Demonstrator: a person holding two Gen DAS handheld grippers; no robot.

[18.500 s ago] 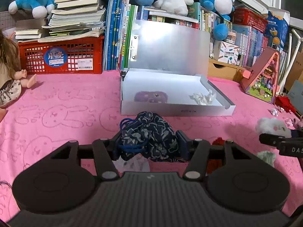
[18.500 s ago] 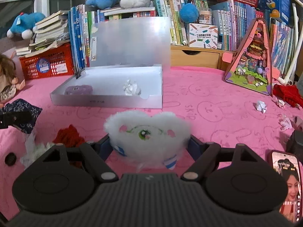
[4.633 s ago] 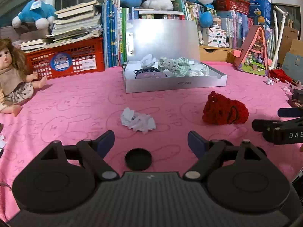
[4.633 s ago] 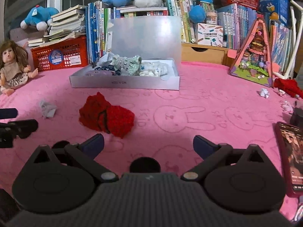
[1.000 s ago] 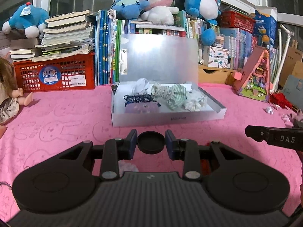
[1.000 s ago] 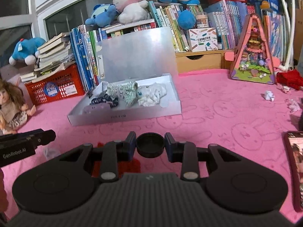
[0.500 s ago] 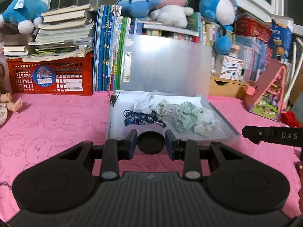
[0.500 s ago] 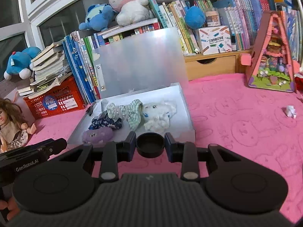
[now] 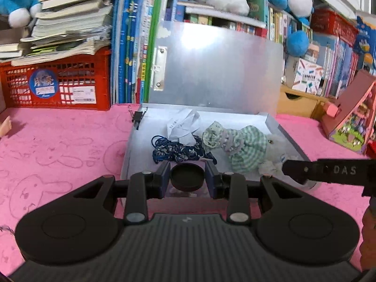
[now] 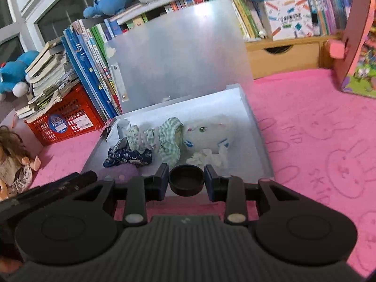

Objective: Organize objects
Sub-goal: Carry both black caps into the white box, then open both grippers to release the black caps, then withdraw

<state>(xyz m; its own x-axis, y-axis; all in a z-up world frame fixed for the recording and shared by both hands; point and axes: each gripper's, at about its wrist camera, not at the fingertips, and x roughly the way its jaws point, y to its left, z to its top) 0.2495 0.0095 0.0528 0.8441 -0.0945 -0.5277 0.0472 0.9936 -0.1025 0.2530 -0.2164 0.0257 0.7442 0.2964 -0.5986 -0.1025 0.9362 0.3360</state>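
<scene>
A: Where's each black cap?

B: The left tool (image 9: 187,179) is clamped on one black cap (image 9: 187,179), over the near edge of the open grey box (image 9: 291,142). The right tool (image 10: 186,180) grips a second cap (image 10: 186,180), also at that box's near rim.

A: And the poses?

B: Both tilt downward toward 12 o'clock. From the left view, the right tool's finger enters at 3 o'clock, above the pink desk (image 9: 58,145).

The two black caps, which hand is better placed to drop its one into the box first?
Probably the left: its tool holds a black cap over the box front edge, bare floor just ahead. The right tool holds its cap facing white stuffing.
</scene>
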